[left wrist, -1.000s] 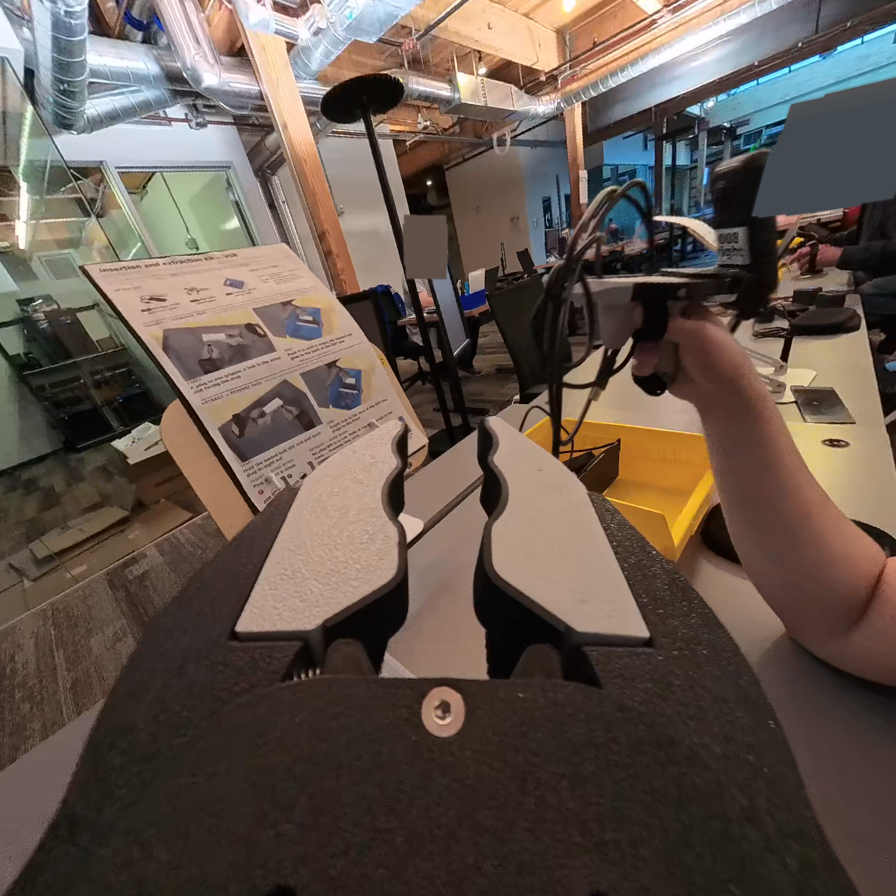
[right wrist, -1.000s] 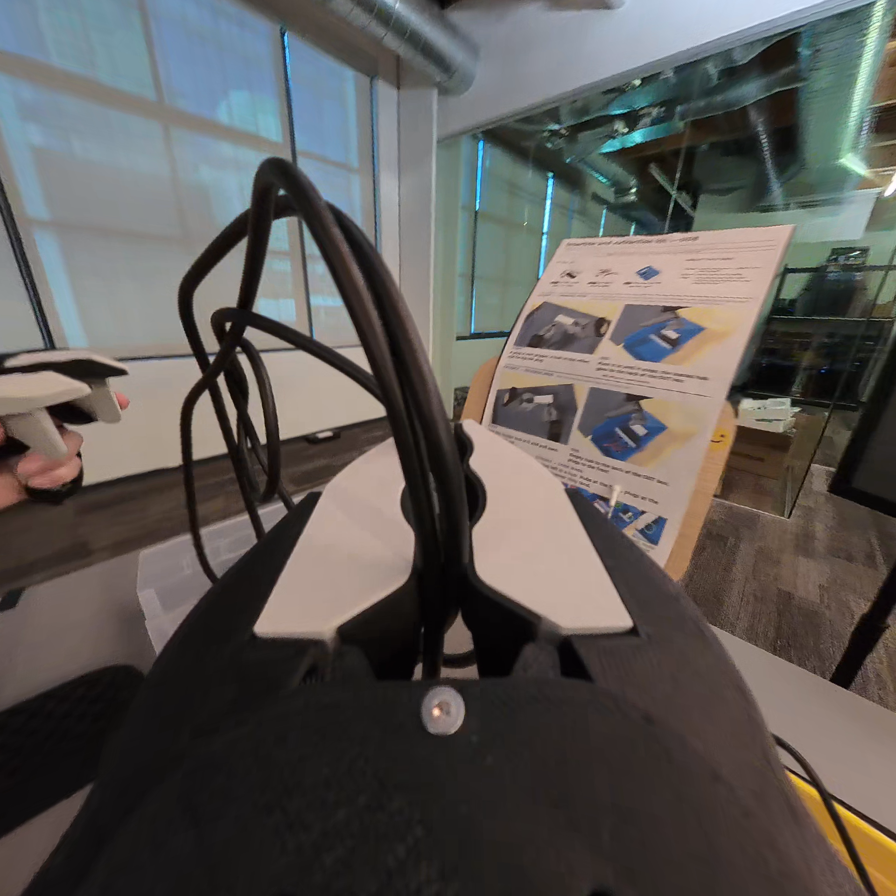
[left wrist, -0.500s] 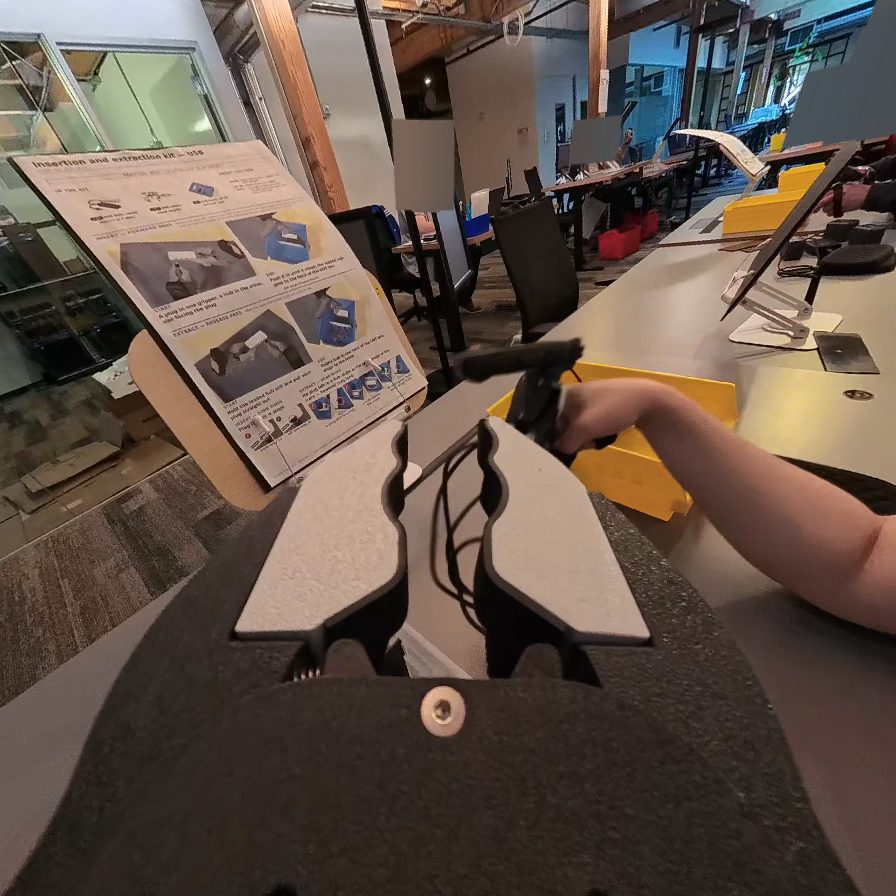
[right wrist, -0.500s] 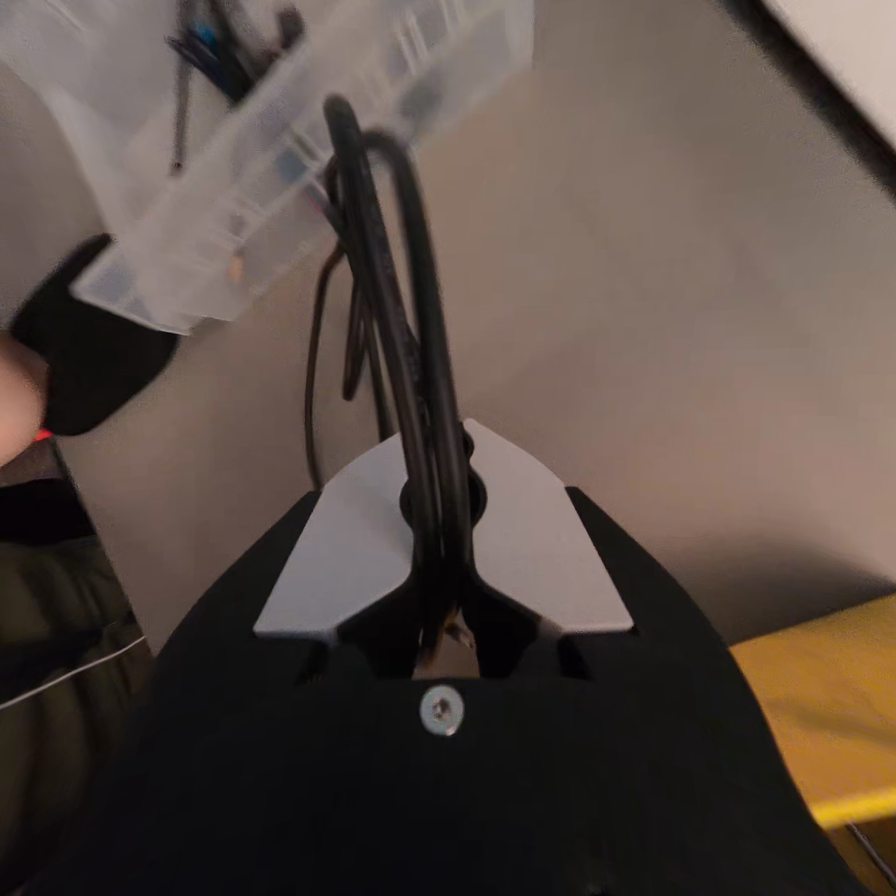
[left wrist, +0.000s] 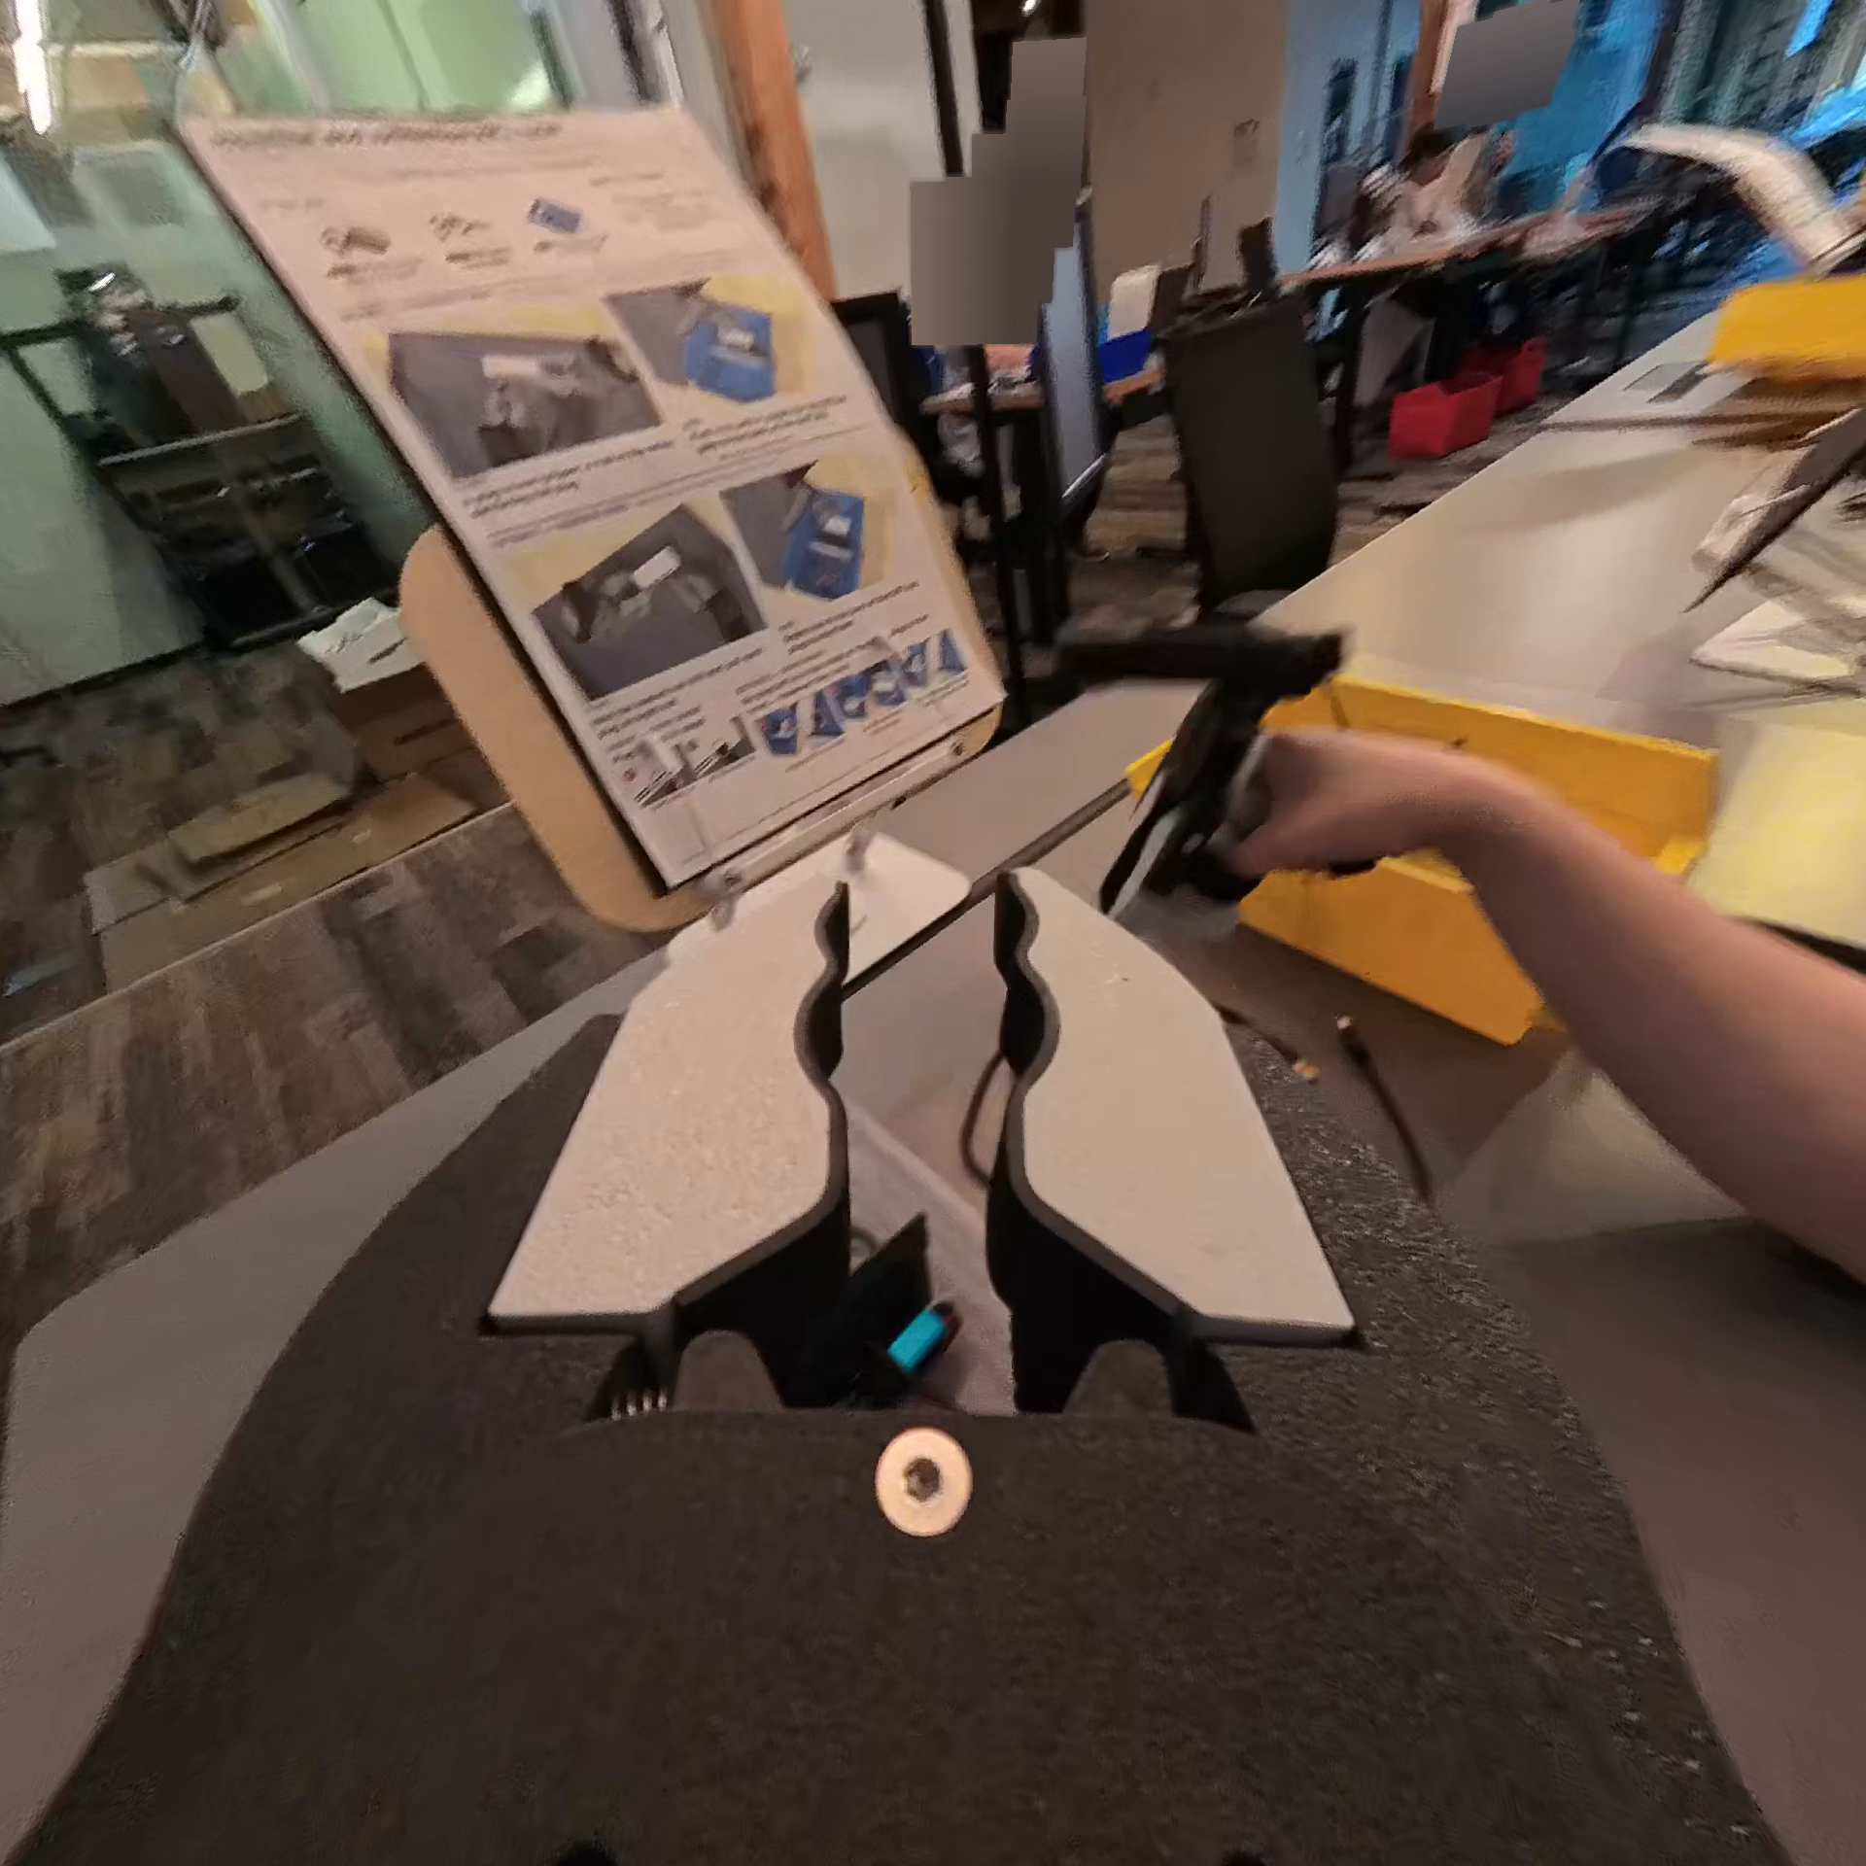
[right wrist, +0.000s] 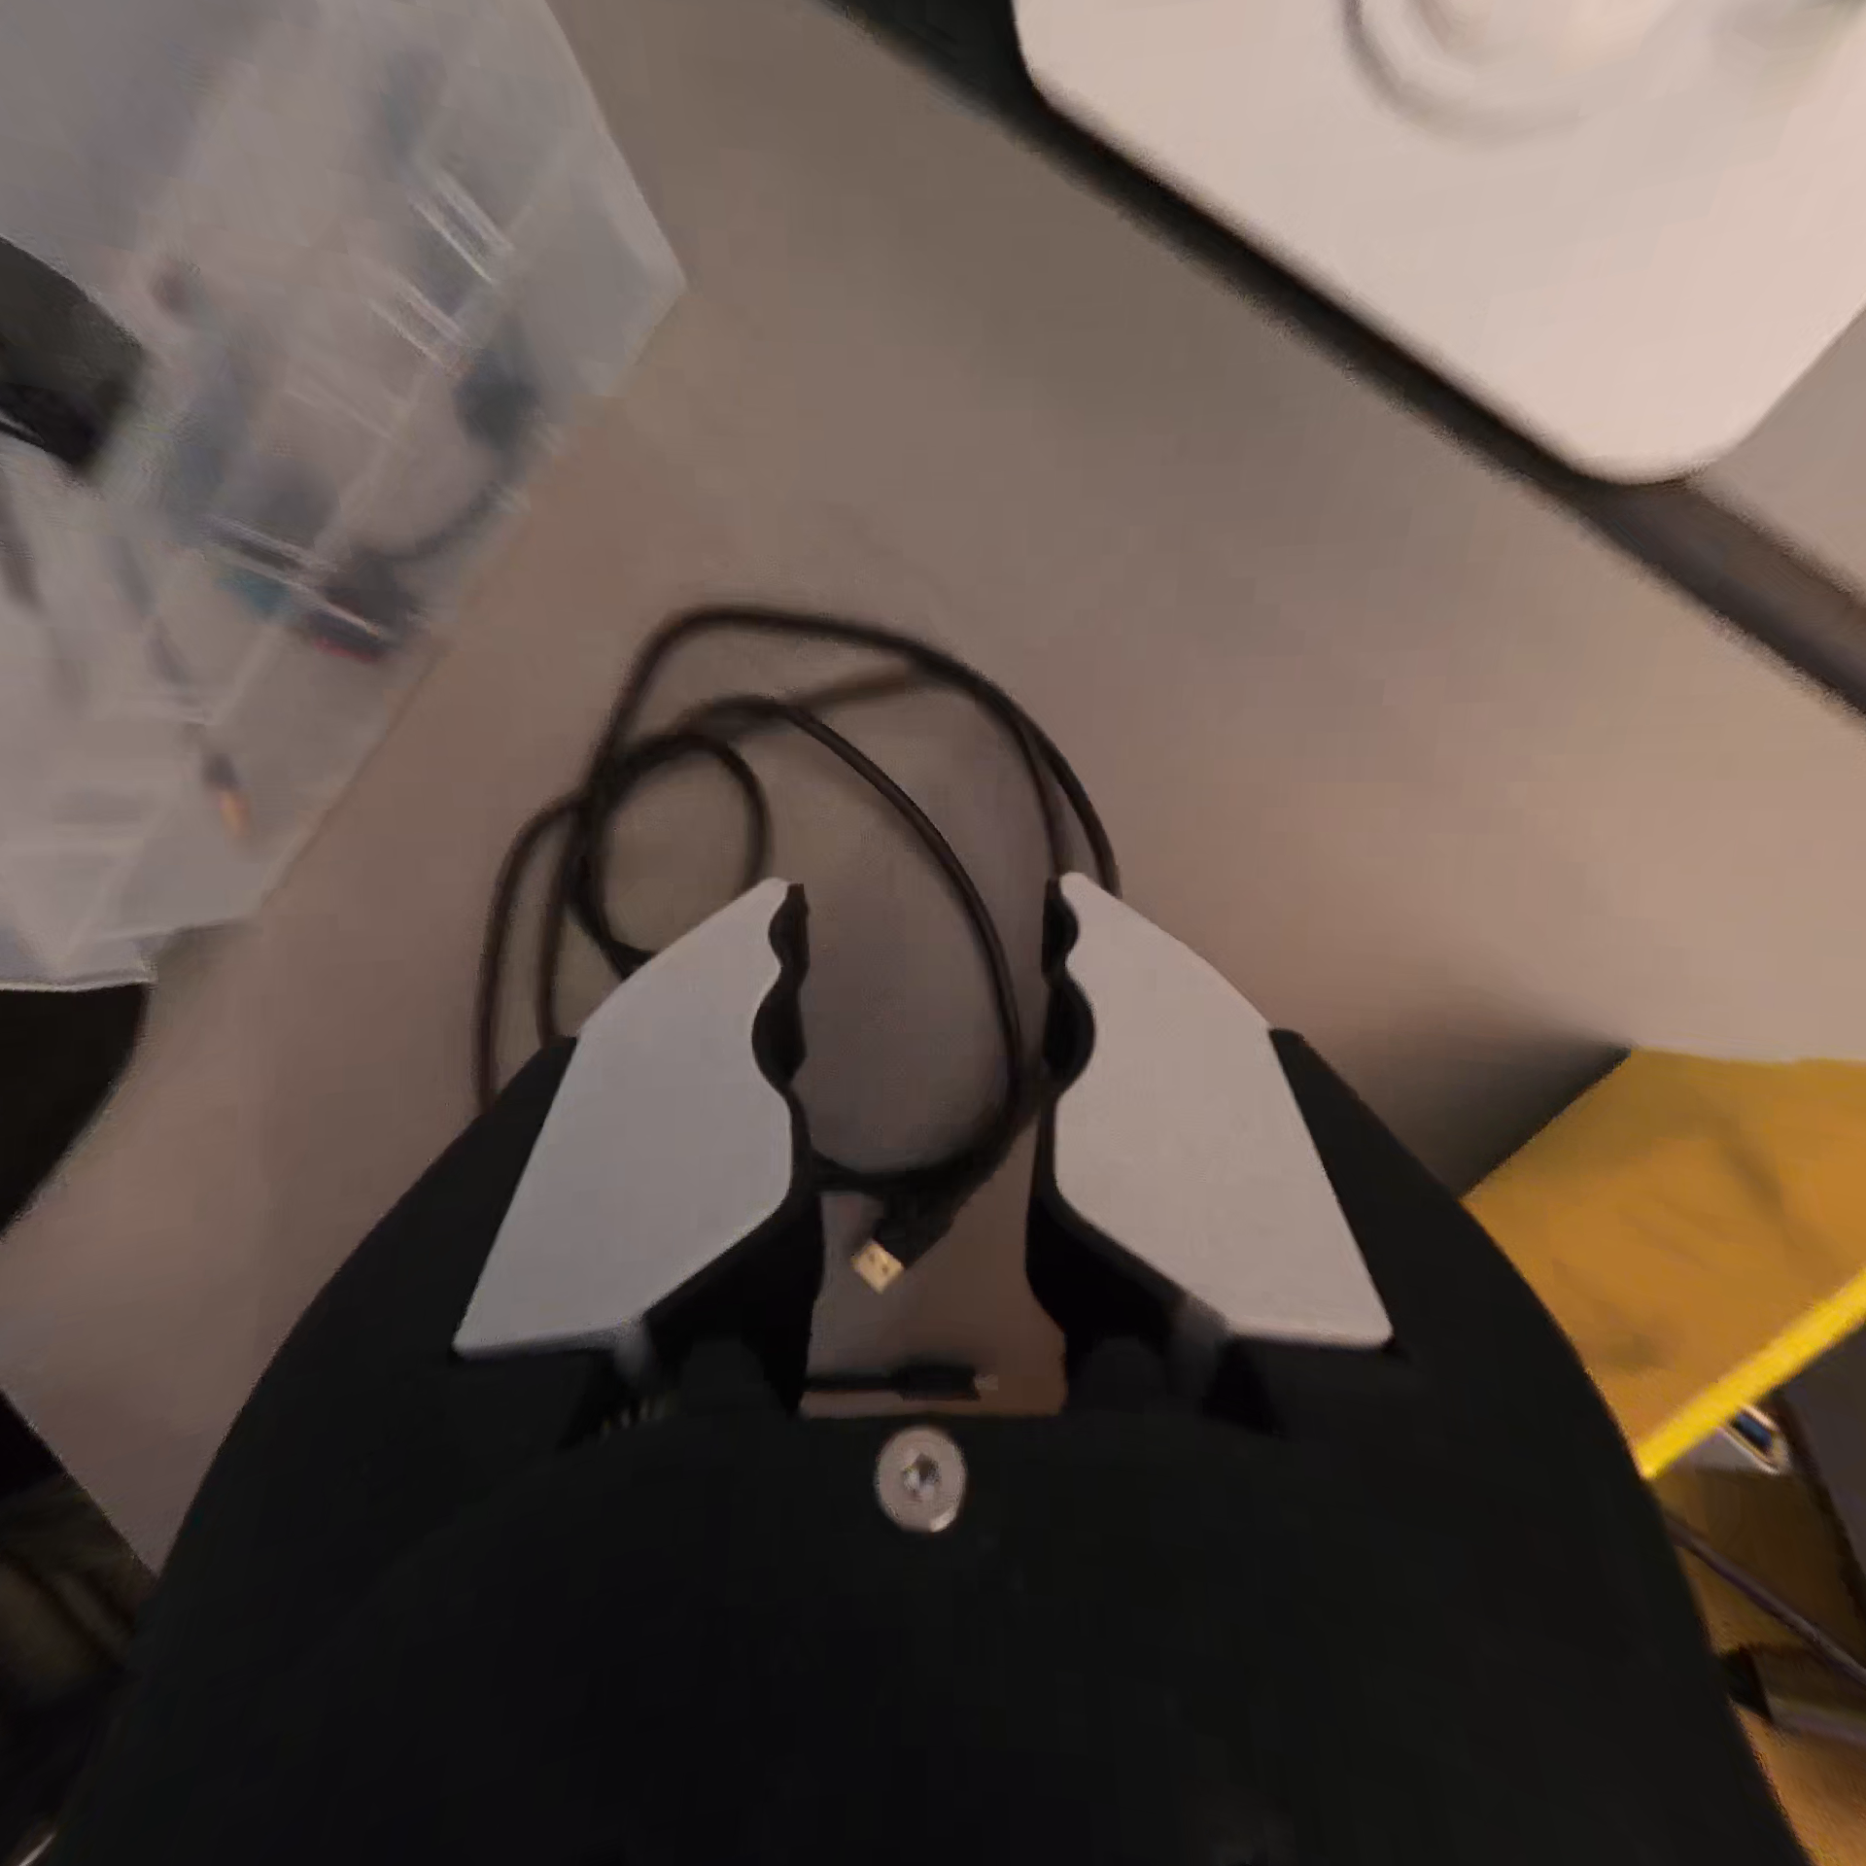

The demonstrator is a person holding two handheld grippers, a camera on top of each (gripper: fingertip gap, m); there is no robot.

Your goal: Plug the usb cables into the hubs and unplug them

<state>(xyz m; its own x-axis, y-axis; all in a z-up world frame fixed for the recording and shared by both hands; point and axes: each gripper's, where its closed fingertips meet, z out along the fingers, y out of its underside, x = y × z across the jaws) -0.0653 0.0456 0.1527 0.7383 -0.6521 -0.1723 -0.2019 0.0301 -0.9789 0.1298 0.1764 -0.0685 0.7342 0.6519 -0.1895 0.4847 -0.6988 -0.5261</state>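
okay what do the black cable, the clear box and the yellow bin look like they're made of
Black cable: likely rubbery or plastic sheathing, matte, lying in limp loops; its plug has a shiny metal-looking tip.
Clear box: probably thin frosted plastic, since its contents show through; motion blur hides any finer finish.
Yellow bin: apparently rigid, opaque moulded plastic, with flat, evenly coloured walls and a low sheen.

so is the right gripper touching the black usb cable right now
Apart. The right wrist view shows the right gripper open, with the black usb cable lying coiled on the table beneath it, clear of both fingers.
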